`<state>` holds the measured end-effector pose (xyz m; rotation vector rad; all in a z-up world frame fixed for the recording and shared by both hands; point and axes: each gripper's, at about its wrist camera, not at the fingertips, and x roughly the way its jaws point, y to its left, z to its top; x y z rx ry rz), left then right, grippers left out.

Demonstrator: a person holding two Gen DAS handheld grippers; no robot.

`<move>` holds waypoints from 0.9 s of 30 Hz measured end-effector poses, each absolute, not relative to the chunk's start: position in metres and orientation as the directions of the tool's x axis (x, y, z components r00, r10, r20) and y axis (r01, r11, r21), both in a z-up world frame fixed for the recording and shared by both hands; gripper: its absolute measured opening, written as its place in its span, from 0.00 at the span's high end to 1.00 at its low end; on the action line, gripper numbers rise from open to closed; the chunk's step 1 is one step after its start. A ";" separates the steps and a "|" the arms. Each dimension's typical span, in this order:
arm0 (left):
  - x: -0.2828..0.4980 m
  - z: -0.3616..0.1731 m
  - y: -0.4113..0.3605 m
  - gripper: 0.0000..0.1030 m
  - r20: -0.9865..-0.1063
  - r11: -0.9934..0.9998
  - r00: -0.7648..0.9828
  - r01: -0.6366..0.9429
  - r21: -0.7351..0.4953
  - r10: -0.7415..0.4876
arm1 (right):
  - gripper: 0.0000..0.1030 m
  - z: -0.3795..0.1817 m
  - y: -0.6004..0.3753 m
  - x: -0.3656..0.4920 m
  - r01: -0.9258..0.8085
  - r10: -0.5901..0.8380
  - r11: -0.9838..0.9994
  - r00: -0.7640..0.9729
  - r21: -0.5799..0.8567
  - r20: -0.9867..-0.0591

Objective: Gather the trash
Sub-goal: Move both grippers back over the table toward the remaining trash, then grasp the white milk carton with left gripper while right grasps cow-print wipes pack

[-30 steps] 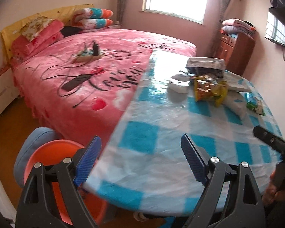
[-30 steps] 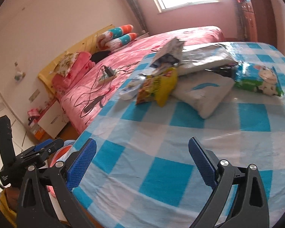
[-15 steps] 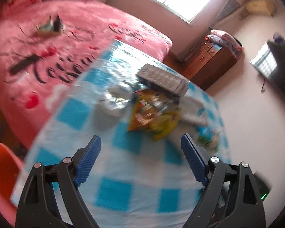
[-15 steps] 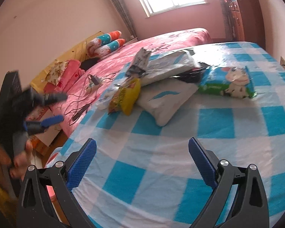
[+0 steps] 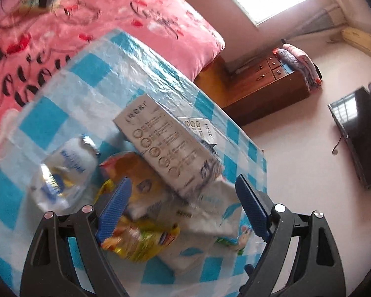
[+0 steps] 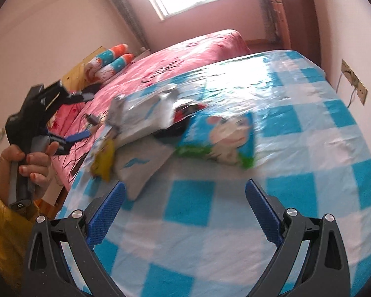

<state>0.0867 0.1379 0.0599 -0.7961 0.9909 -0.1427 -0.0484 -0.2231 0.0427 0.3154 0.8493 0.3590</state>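
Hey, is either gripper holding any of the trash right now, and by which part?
Nothing is held. The left gripper hangs open above the yellow snack bag; the right gripper is open over bare tablecloth.

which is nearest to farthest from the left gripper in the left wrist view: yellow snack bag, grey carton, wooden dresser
1. yellow snack bag, between the open fingers of the left gripper
2. grey carton, just beyond, atop the pile
3. wooden dresser, past the table, upper right
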 end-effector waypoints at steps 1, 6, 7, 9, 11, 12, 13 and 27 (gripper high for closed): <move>0.092 0.057 0.139 0.16 -0.693 0.707 0.559 -0.247 -0.663 -0.455 | 0.06 0.042 -0.226 -0.043 -0.173 0.427 0.895 0.602 0.411 -0.674; 0.115 0.046 0.142 0.16 -0.705 0.690 0.544 -0.285 -0.665 -0.455 | 0.06 0.039 -0.238 -0.017 -0.171 0.411 0.905 0.590 0.390 -0.695; 0.119 0.044 0.142 0.16 -0.706 0.688 0.540 -0.287 -0.667 -0.459 | 0.06 0.040 -0.240 -0.012 -0.178 0.413 0.904 0.592 0.388 -0.692; 0.127 0.042 0.139 0.16 -0.714 0.693 0.532 -0.293 -0.659 -0.454 | 0.06 0.042 -0.242 -0.004 -0.196 0.423 0.901 0.589 0.386 -0.689; 0.134 0.041 0.137 0.16 -0.722 0.701 0.528 -0.295 -0.649 -0.447 | 0.06 0.044 -0.240 0.004 -0.215 0.419 0.905 0.592 0.367 -0.688; 0.138 0.040 0.136 0.16 -0.726 0.705 0.524 -0.295 -0.644 -0.444 | 0.06 0.045 -0.238 0.008 -0.231 0.425 0.904 0.589 0.360 -0.687; 0.141 0.038 0.134 0.16 -0.732 0.709 0.521 -0.299 -0.639 -0.440 | 0.06 0.047 -0.235 0.012 -0.243 0.431 0.901 0.586 0.358 -0.686; 0.148 0.017 0.118 0.27 -0.788 0.764 0.455 -0.295 -0.574 -0.416 | 0.06 0.038 -0.190 0.038 -0.438 0.398 0.885 0.538 0.158 -0.742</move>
